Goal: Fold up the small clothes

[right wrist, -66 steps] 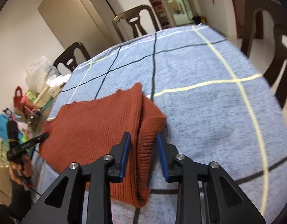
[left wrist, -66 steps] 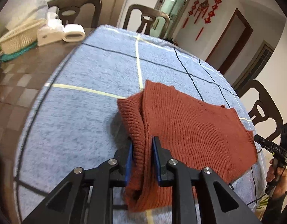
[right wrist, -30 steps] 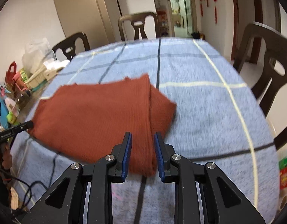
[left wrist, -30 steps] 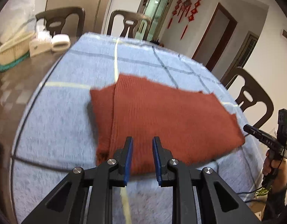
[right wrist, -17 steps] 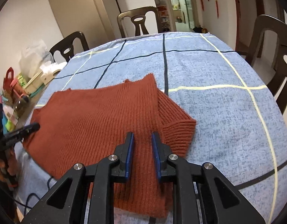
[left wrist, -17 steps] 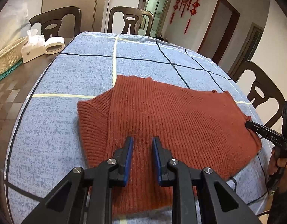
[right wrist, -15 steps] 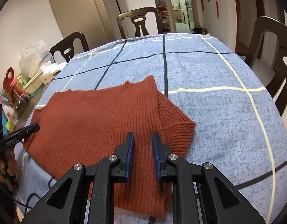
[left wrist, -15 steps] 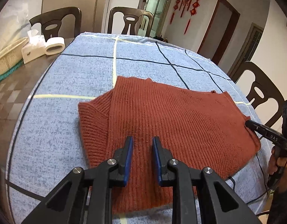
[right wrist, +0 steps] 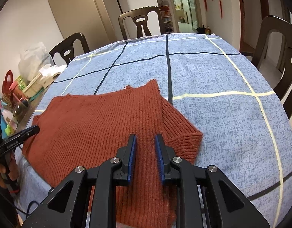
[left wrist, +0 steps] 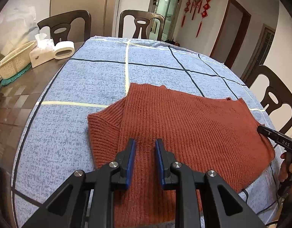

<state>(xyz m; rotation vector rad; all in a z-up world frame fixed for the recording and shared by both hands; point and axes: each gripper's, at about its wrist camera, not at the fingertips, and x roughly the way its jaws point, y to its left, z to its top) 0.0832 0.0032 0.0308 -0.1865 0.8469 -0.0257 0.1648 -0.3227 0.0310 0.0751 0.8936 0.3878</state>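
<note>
Rust-red ribbed sweater (left wrist: 183,129) lies folded flat on the blue checked cloth (left wrist: 79,79) that covers the counter, toward its near edge. The left gripper (left wrist: 144,152) hovers over the sweater's near part, by the end where a ribbed sleeve (left wrist: 104,125) sticks out from under the top layer; its jaws stand narrowly apart with nothing between them. The right gripper (right wrist: 145,149) hangs over the opposite end, beside the other sleeve (right wrist: 182,131), jaws likewise narrowly parted and holding nothing. Whether either gripper's tips touch the knit cannot be told. The sweater's near edge is hidden behind the gripper bodies in both views, and one corner seems to droop past the counter edge.
</note>
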